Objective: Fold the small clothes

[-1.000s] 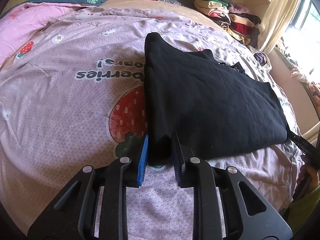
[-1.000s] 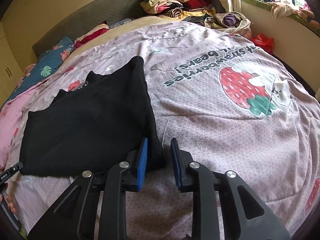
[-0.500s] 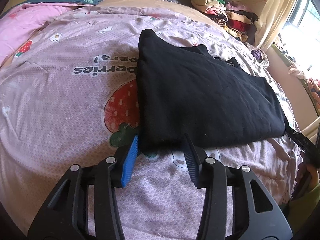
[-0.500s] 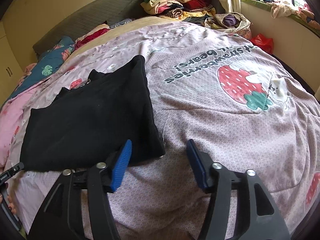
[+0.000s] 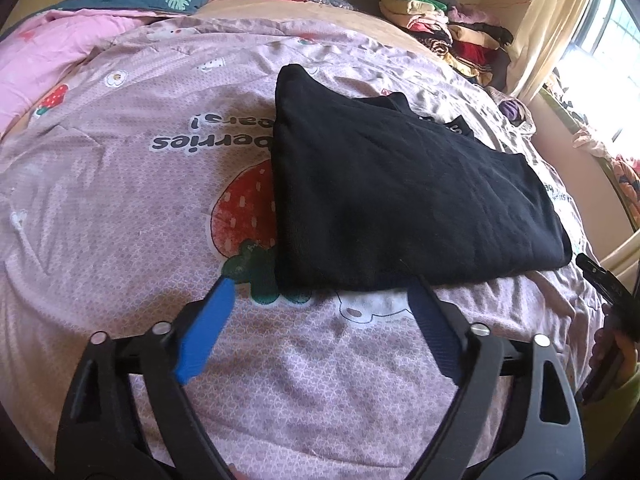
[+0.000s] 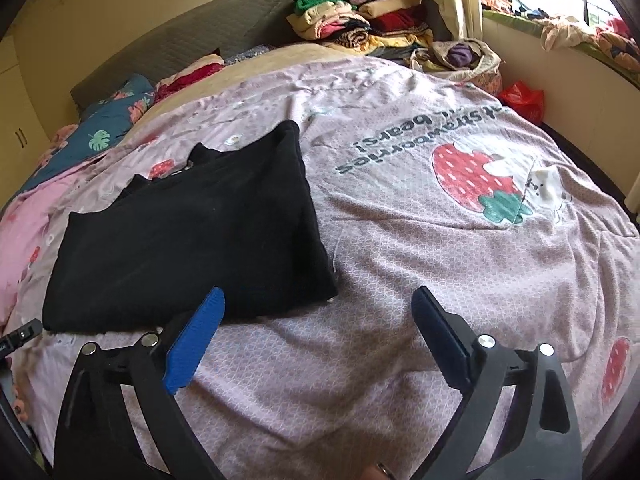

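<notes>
With a black folded garment [image 5: 400, 200] lying flat on the strawberry-print quilt [image 5: 120, 200], left gripper [image 5: 320, 300] and right gripper [image 6: 318, 312] hover spread wide, holding nothing, apparently because the fold looks finished.

Both tools are spread wide and hold nothing: the left tool [image 5: 320, 300] and the right tool [image 6: 318, 312].

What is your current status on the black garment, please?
Left gripper open, right gripper open, neither holding anything. Black garment folded, lying flat on the strawberry-print quilt. Nothing in the way.
</notes>
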The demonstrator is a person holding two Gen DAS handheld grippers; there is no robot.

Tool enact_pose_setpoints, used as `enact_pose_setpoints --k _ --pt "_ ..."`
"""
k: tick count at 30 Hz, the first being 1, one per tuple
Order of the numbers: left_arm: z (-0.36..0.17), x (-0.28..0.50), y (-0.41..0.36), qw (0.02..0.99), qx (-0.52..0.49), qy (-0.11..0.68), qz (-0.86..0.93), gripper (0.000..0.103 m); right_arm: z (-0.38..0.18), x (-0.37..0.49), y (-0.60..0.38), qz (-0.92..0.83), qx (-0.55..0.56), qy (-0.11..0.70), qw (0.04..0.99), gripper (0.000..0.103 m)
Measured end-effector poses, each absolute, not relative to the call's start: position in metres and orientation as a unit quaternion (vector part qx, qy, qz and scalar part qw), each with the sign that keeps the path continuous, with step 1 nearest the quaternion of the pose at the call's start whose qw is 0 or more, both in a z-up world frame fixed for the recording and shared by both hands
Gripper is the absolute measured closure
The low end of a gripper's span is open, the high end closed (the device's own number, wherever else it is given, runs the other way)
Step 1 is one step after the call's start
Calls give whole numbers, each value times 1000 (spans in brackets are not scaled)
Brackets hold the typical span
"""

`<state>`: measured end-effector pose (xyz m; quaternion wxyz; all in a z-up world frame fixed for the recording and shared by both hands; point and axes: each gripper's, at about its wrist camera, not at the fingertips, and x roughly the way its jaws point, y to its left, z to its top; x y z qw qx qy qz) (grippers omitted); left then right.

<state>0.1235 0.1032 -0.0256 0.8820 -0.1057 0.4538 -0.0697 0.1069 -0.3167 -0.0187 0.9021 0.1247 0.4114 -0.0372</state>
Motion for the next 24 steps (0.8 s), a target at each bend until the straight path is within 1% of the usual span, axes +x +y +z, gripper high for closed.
enact_pose_setpoints --k 2,10,15,24 --pt "-23 122 103 884 -107 450 -71 10 -16 105 -313 -35 119 409 904 7" --pt "-22 116 104 884 -95 454 -60 10 -4 99 -291 -12 105 399 911 6" --pt "-19 113 109 886 -95 450 -55 10 4 100 -266 1 68 394 917 6" --pt "-13 113 131 892 -103 439 -32 10 -1 104 -218 46 34 404 913 6"
